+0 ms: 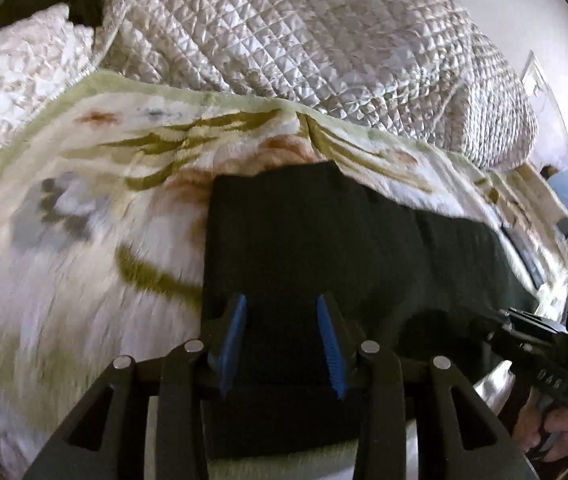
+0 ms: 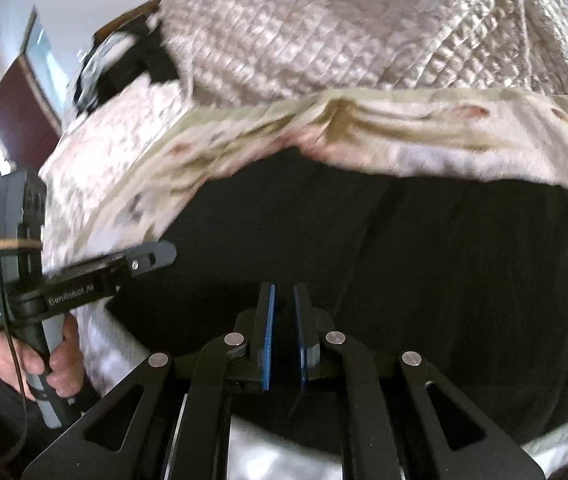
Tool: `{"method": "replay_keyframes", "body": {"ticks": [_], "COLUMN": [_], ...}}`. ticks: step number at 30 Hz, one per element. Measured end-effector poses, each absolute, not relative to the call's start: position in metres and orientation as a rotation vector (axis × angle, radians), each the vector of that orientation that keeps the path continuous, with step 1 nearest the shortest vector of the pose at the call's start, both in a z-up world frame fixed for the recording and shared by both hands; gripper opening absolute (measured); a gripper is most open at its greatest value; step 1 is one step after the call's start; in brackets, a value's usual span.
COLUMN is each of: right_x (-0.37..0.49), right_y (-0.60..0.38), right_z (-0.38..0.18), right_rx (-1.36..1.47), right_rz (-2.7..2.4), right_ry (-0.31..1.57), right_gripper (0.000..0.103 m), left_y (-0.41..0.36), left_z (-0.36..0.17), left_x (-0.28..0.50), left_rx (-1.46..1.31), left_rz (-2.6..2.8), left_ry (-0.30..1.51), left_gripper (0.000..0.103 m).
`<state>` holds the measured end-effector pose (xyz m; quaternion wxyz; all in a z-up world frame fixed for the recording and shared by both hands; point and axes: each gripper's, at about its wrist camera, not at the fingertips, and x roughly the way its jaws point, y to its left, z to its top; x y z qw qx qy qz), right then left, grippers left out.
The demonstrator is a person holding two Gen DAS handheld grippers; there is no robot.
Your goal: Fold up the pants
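Note:
Black pants (image 1: 323, 232) lie folded into a long band on a floral blanket (image 1: 84, 220). My left gripper (image 1: 284, 316) sits over their left end, its blue pads apart with black cloth filling the gap between them. In the right wrist view the pants (image 2: 403, 260) fill the middle, and my right gripper (image 2: 284, 300) has its pads nearly together with dark cloth in the narrow slit. The right gripper (image 1: 495, 320) shows low at the right of the left wrist view, on the pants. The left gripper (image 2: 160, 256) reaches the pants' edge from the left.
A quilted silver bedspread (image 1: 303, 32) is heaped behind the blanket, also seen as the quilt (image 2: 343, 20). Crinkled white bedding (image 1: 16, 68) lies at the far left. A hand (image 2: 36, 360) grips the left handle. A dark red door (image 2: 16, 120) stands beyond the bed.

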<state>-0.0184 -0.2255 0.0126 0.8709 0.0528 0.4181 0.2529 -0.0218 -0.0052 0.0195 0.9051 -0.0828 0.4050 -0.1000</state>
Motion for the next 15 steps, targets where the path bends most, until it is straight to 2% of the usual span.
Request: {"method": "replay_keyframes", "body": {"ticks": [2,15], "right_x": [-0.032,-0.042], "right_y": [-0.224,-0.239], "right_z": [0.010,0.014], "right_rx": [0.072,0.041], "right_rz": [0.518,0.430], "right_ry": [0.819,0.801], "right_gripper": [0.011,0.013], "left_y": [-0.007,-0.007], "left_z": [0.017,0.016], "left_x": [-0.031,-0.049], "left_rx": [-0.139,-0.111], "left_rz": [-0.192,-0.167], "left_ry": [0.821,0.791], "left_gripper": [0.040,0.040]}}
